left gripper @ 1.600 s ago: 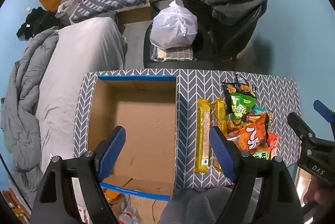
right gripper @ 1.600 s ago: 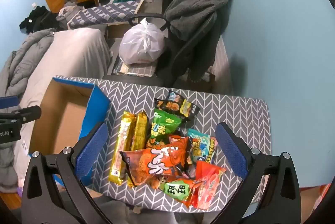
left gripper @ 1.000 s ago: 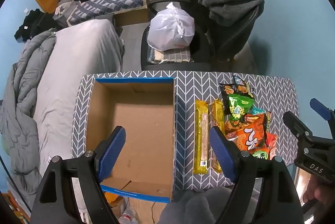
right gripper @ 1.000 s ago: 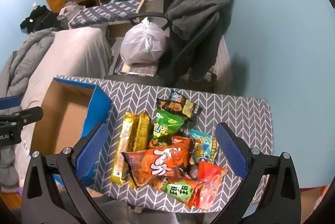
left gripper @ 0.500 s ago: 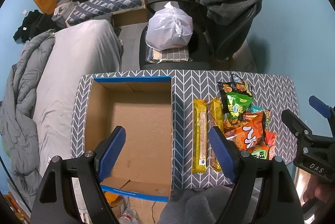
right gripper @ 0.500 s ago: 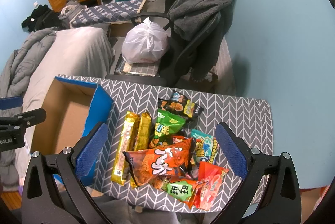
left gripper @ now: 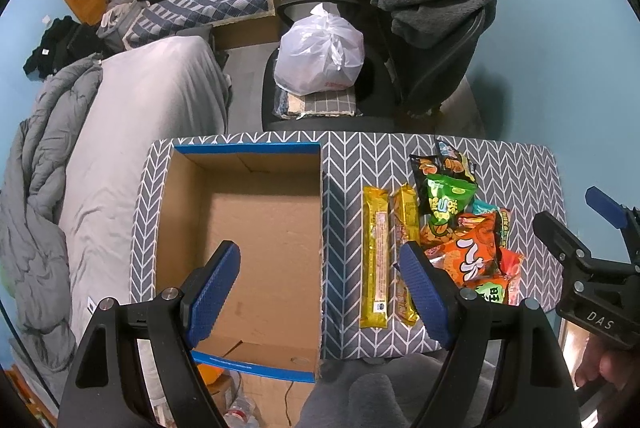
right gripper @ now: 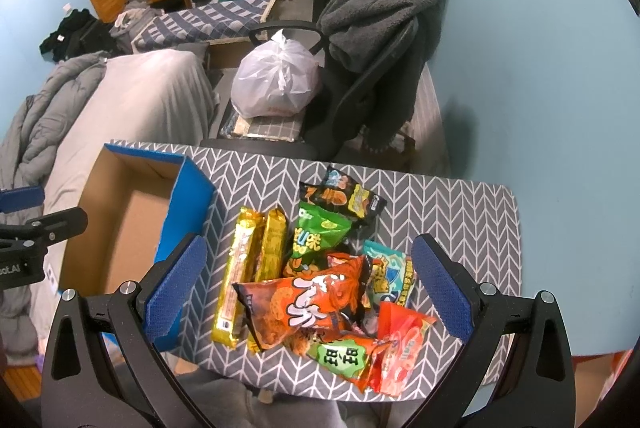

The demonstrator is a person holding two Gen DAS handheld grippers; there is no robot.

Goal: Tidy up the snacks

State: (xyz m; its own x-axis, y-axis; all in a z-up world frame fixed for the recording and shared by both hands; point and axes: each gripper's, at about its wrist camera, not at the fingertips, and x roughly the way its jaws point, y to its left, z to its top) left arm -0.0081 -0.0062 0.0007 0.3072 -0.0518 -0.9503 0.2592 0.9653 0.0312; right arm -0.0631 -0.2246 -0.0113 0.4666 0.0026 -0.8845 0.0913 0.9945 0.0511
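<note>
An empty cardboard box [left gripper: 256,228] with blue edges sits on the left of a grey chevron table [left gripper: 352,156]. Two long yellow snack bars [right gripper: 240,268] lie beside it. To their right is a pile of snack bags: an orange bag [right gripper: 308,304] on top, a green bag [right gripper: 320,232], a black-and-orange bag [right gripper: 344,196] and a red bag [right gripper: 404,344]. My left gripper [left gripper: 320,268] hangs open above the box's right wall. My right gripper [right gripper: 308,276] hangs open above the pile, holding nothing.
Beyond the table stands an office chair [left gripper: 360,96] with a white plastic bag [left gripper: 320,56] on its seat and a grey garment [left gripper: 436,0] over its back. A bed with grey bedding [left gripper: 132,132] runs along the left. A blue wall [right gripper: 540,68] is close on the right.
Both grippers have risen or drawn back a little; the table and snacks look slightly smaller and farther. Nothing on the table has moved.
</note>
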